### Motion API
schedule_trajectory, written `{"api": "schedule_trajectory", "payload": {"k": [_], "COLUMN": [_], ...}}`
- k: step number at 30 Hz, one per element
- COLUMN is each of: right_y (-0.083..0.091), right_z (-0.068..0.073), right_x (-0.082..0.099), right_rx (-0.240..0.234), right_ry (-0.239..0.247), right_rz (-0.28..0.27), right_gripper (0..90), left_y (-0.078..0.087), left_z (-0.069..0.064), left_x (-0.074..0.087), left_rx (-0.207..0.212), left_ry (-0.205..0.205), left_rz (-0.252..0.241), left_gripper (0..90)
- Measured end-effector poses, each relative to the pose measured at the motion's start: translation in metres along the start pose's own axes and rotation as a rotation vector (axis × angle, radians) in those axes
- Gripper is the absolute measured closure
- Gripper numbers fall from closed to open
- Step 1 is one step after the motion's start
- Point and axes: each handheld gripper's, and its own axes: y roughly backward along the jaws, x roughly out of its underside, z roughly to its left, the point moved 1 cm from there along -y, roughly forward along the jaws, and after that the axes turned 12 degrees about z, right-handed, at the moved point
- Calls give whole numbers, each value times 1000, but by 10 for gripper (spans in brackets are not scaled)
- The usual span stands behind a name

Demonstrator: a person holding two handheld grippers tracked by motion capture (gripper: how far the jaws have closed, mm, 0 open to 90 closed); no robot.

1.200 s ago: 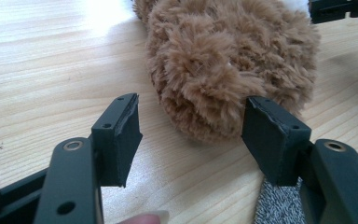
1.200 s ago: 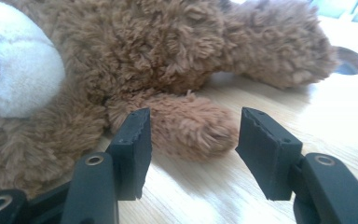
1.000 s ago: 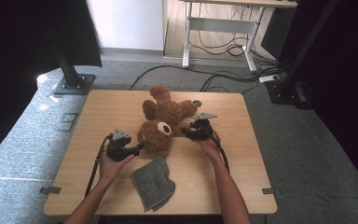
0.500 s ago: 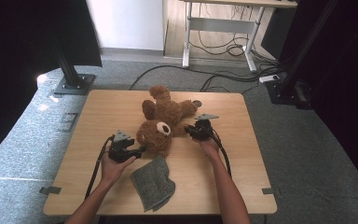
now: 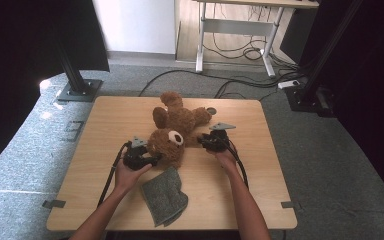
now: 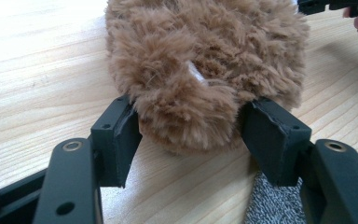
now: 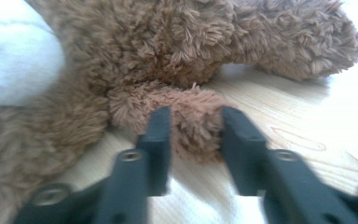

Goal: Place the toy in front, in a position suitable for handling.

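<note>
With the teddy bear (image 5: 176, 131) lying mid-table, my left gripper (image 6: 189, 140) clamped on its ear at 7 o'clock and my right gripper (image 7: 193, 135), jaws just reopening, loosely straddling its paw at 4 o'clock, I should reclose firmly before lifting evenly.

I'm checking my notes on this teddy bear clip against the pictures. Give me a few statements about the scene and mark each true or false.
1. The teddy bear lies on the wooden table. True.
2. The grey cloth is draped over the bear's head. False: it lies flat on the table, near the front edge, between the person's forearms.
3. The left gripper has a furry part of the bear between its jaws. True.
4. The right gripper hangs high above the table, far from the bear. False: it is low at the table, its jaws either side of a furry limb.
</note>
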Motion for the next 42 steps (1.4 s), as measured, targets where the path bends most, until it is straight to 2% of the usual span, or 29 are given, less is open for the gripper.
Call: {"api": "schedule_trajectory", "payload": {"k": [1,4,5,7,8,9,10,11,14,15,18,19,21,24,25,28,30,32,33,36,38,39,41,42], "right_y": [-5,-10,-14,-17,-17,-16,-16,-15,-13,-11,-8,-8,-8,-9,-9,-12,-12,-14,-15,-15,-13,-10,-2,-2], "right_z": [0,0,-1,-3,-3,-3,-3,-2,1,5,10,17,20,36,36,53,57,66,74,76,73,70,64,64], "right_x": [-3,-5,-6,-4,-4,-4,-4,-3,-1,3,8,12,13,16,16,18,18,18,18,18,18,18,16,16], "right_rx": [5,11,15,1,1,-13,-13,-24,-35,-49,-69,-84,-89,-108,-108,-145,-151,-174,-185,-193,-191,-178,-181,-181], "right_ry": [-2,-6,-17,-27,-27,-23,-23,-16,-9,5,14,22,34,55,55,72,76,99,129,134,136,128,110,110], "right_rz": [17,19,39,55,55,62,62,70,76,83,76,81,79,77,77,82,86,88,96,100,94,85,58,58], "right_gripper": [548,550,632,699,699,765,765,809,827,834,840,842,844,849,849,852,852,853,852,850,829,792,700,700], "left_y": [0,0,-1,-2,-3,-4,-4,-5,-6,-8,-9,-9,-9,-8,-8,-7,-6,-4,-2,-1,2,3,7,7], "left_z": [1,1,3,4,4,5,5,6,8,12,16,18,21,26,26,38,41,48,55,60,63,62,60,60], "left_x": [0,-1,-1,-2,-2,-3,-3,-6,-9,-12,-15,-17,-18,-18,-18,-18,-19,-18,-17,-16,-15,-15,-15,-15], "left_rx": [-1,-2,0,0,-1,0,0,-9,-19,-31,-42,-43,-45,-68,-68,-90,-100,-125,-138,-138,-114,-109,-97,-97], "left_ry": [2,1,4,3,3,2,2,-3,-3,11,17,22,22,41,41,78,85,108,126,141,150,147,141,141], "left_rz": [1,2,3,7,7,8,8,13,21,25,31,33,33,39,39,52,52,48,46,43,37,33,15,15], "left_gripper": [362,359,358,356,356,352,349,346,343,342,345,344,347,347,347,347,362,372,391,386,377,373,361,357]}}
